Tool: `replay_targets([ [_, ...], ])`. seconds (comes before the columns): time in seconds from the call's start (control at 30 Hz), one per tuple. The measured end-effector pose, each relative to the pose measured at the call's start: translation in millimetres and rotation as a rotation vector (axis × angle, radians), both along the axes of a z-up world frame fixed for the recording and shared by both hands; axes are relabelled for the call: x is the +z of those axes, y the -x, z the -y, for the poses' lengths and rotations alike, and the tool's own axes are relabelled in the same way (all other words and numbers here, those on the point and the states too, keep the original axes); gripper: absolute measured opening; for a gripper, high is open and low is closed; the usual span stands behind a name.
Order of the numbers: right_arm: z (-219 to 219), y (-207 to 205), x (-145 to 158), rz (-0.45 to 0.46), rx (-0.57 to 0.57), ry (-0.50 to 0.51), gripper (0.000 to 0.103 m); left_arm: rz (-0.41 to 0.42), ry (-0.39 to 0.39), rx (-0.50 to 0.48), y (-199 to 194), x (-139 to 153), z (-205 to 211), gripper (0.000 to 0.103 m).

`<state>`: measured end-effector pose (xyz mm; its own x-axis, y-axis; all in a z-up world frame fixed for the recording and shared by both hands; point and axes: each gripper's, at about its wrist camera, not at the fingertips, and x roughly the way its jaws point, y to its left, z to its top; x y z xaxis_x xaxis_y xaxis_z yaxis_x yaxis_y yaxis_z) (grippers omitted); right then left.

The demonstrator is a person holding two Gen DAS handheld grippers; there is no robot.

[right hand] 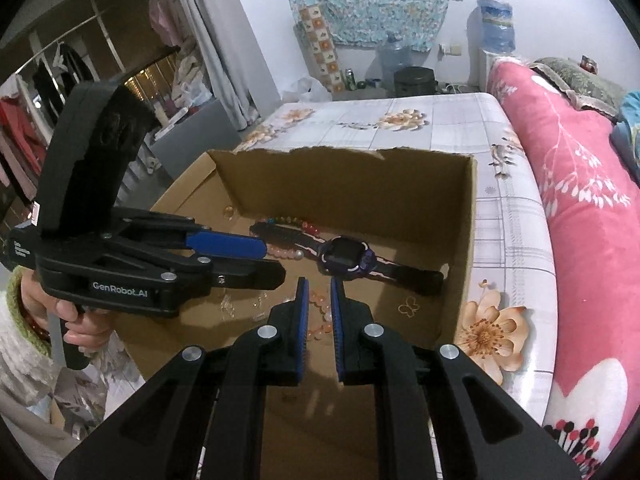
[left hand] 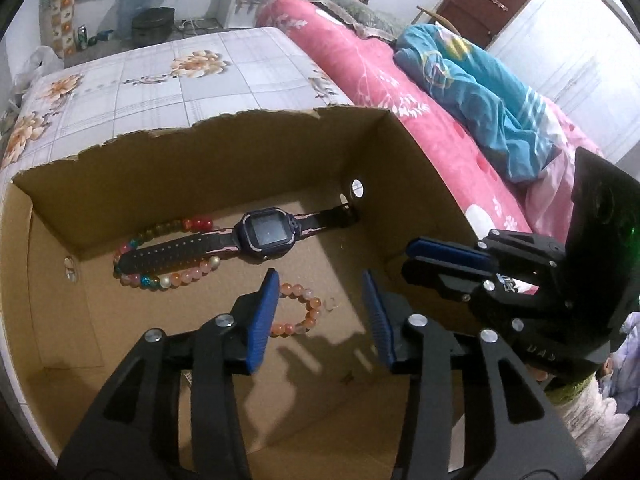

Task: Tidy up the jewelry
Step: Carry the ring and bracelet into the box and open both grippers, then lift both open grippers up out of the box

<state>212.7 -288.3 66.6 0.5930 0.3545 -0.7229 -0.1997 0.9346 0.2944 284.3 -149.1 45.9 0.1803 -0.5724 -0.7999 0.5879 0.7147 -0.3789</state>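
Inside the cardboard box [left hand: 420, 184] on the bed [left hand: 160, 76], toward its far wall, a watch [left hand: 268, 234] lies across a multicoloured bead bracelet [left hand: 168, 280], hiding part of it. Nearer, a peach bead bracelet [left hand: 308, 308] is half covered by the left tongs [left hand: 320, 316], released and empty. Over the box's right edge, the right tongs [right hand: 319, 326] look clenched with nothing visibly between them; small clear bits beside them are hard to make out
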Motion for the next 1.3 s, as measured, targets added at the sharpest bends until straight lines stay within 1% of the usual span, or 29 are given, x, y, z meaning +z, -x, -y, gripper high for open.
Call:
replay_targets([
  [0.1,4.2,-0.1,1.8,-0.002,-0.007,-0.02,0.012,0.021,0.006,0.008,3.1,6.1,-3.4,0.048],
  [0.13,5.5,0.8,2.4,-0.001,-0.011,-0.02,0.012,0.031,0.008,0.011,4.7,9.5,-5.1,0.051],
  [0.2,7.9,2.9,5.4,0.005,-0.023,-0.016,0.012,0.053,0.017,0.017,7.9,16.9,-9.6,0.053],
  [0.33,17.1,12.1,15.2,0.034,-0.056,-0.034,0.013,0.137,0.03,0.039,23.1,39.6,-32.0,0.069],
  [0.37,21.2,14.9,17.1,0.042,-0.069,-0.038,0.018,0.155,0.039,0.051,28.0,45.3,-41.7,0.074],
  [0.4,26.4,19.6,19.8,0.051,-0.087,-0.042,0.026,0.167,0.047,0.064,31.7,49.6,-50.0,0.077],
  [0.43,32.5,24.6,21.6,0.059,-0.11,-0.048,0.03,0.196,0.061,0.094,39.3,56.4,-67.5,0.08],
  [0.47,37.4,28.2,22.1,0.062,-0.128,-0.055,0.033,0.213,0.067,0.111,43.5,59.9,-76.2,0.082],
  [0.53,50.2,36.6,18.2,0.05,-0.162,-0.088,0.035,0.285,0.071,0.183,57.7,68.7,-109.2,0.085],
  [0.6,59.7,38.3,9.2,0.012,-0.181,-0.132,0.038,0.347,0.065,0.252,66.6,72.1,-136.3,0.088],
  [0.63,64.0,38.6,2.9,-0.016,-0.192,-0.153,0.038,0.358,0.065,0.274,68.1,71.2,-145.6,0.09],
  [0.67,67.6,38.1,-4.6,-0.05,-0.199,-0.179,0.039,0.353,0.059,0.303,67.1,66.0,-157.1,0.09],
  [0.7,69.6,36.1,-12.9,-0.091,-0.196,-0.209,0.042,0.339,0.048,0.327,64.6,60.0,-163.3,0.09],
  [0.77,70.9,31.0,-29.1,-0.176,-0.188,-0.271,0.044,0.236,0.006,0.387,51.1,32.1,-175.1,0.09],
  [0.8,69.9,28.9,-36.8,-0.214,-0.186,-0.302,0.047,0.155,0.006,0.402,44.4,16.5,-177.7,0.09],
  [0.83,69.1,29.4,-39.3,-0.22,-0.187,-0.307,0.047,0.098,0.027,0.404,42.4,6.4,-179.2,0.09],
  [0.9,66.6,31.3,-39.1,-0.218,-0.187,-0.3,0.048,-0.042,0.132,0.386,41.6,-13.9,-179.1,0.09],
  [0.97,66.2,32.2,-38.8,-0.225,-0.186,-0.305,0.049,-0.11,0.2,0.38,46.3,-21.7,-176.6,0.09],
  [1.03,66.8,34.0,-39.9,-0.235,-0.184,-0.324,0.049,-0.133,0.235,0.367,55.2,-22.5,-171.1,0.091],
  [1.1,66.3,35.7,-40.7,-0.242,-0.185,-0.339,0.049,-0.084,0.177,0.378,67.4,-17.5,-164.3,0.091],
  [1.13,64.7,37.8,-40.4,-0.238,-0.186,-0.334,0.049,-0.079,0.163,0.376,71.6,-17.9,-161.7,0.091],
  [1.3,58.5,53.8,-40.7,-0.227,-0.199,-0.308,0.049,-0.11,0.173,0.37,98.0,-16.5,-168.4,0.091],
])
